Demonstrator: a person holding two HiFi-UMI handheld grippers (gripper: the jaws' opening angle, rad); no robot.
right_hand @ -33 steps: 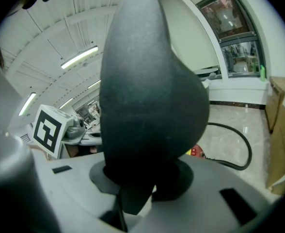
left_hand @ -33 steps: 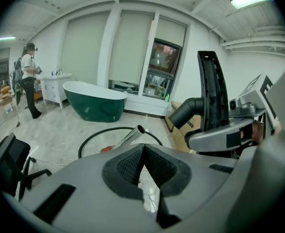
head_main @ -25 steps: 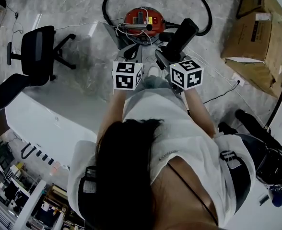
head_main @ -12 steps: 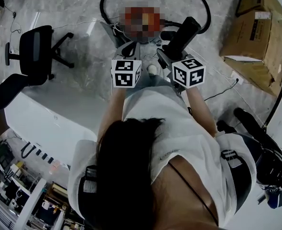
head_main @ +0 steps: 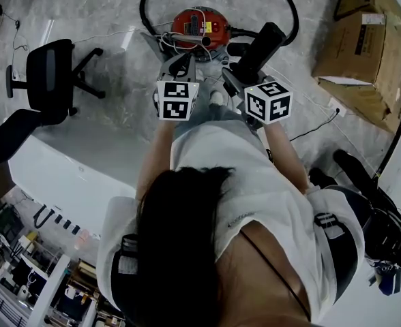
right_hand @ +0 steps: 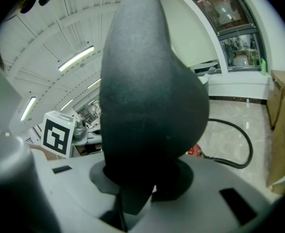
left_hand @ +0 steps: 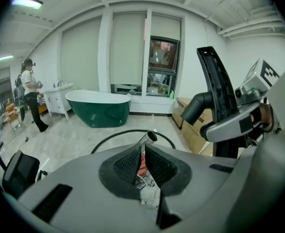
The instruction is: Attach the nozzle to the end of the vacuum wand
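Right gripper (right_hand: 142,181) clamps the black nozzle (right_hand: 152,96), which blocks its view. The left gripper view shows the left gripper (left_hand: 143,161) closed empty, with the chrome wand (left_hand: 148,138) end just beyond.

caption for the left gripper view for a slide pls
Left gripper, jaws shut, with the metal wand end at its tips; right gripper holds the black nozzle alongside.

A green bathtub (left_hand: 99,111) (freestanding) stands on grey marble floor (left_hand: 74,141).
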